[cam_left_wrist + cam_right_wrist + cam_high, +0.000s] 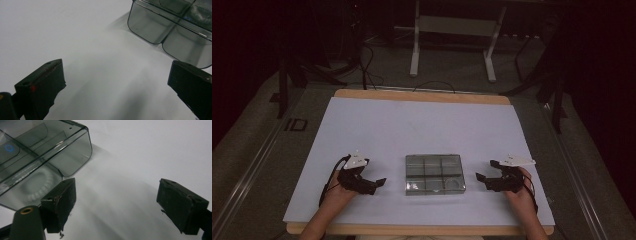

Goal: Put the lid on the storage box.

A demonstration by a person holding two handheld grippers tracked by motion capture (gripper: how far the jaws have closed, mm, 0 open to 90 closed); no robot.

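Note:
A smoky clear plastic box (408, 173) with several compartments lies near the front middle of the white mat (412, 125). A pale coiled ring (40, 186) rests in its near right compartment, also visible as the ring (453, 184) from above. My left gripper (373, 173) rests on the mat left of the box, open and empty; in its own view the left gripper (117, 72) has the box (147, 27) ahead to the right. My right gripper (486, 169) sits right of the box, open and empty. The right gripper (117, 187) has the box corner (75, 155) beside its left jaw.
The mat covers a wooden table whose edge (422, 95) shows at the back. Beyond it stand a white frame (452, 30), dark stands and cables on the floor. A small blue circle (9, 148) marks the box's lid.

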